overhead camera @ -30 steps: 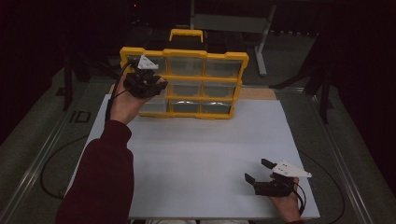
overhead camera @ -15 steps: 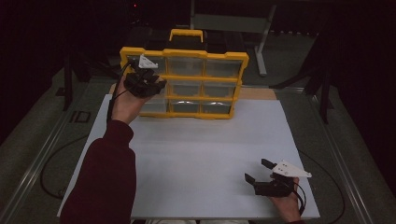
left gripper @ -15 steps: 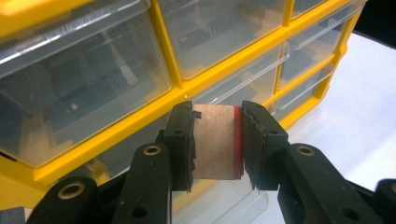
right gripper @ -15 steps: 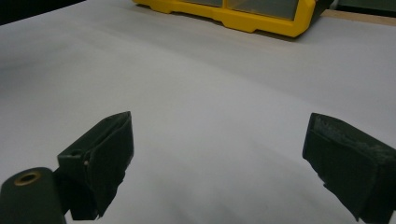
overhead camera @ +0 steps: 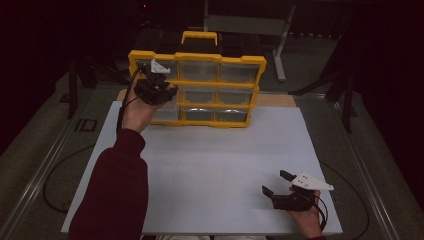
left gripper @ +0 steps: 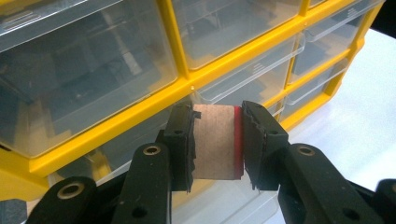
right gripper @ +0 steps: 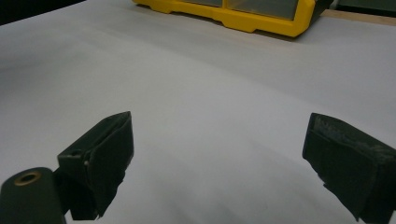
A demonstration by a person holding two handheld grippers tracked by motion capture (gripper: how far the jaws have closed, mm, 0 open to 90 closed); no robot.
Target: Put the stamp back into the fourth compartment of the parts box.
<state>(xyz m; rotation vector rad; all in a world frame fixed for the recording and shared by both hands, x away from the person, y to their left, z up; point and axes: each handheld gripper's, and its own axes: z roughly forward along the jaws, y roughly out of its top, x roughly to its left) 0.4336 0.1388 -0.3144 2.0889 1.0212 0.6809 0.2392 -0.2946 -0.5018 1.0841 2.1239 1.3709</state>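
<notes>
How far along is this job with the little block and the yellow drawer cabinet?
The pickup looks done: the left gripper is clamped on a small brown block, held up against the yellow drawer cabinet. Its clear drawers look shut, so opening one and dropping the block in seems left. The right gripper rests open on the white table.

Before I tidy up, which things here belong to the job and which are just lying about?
In the job:
left hand-held gripper, shut on the block
brown block
yellow drawer organizer

Lying about:
right hand-held gripper, open, idle
white table
</notes>
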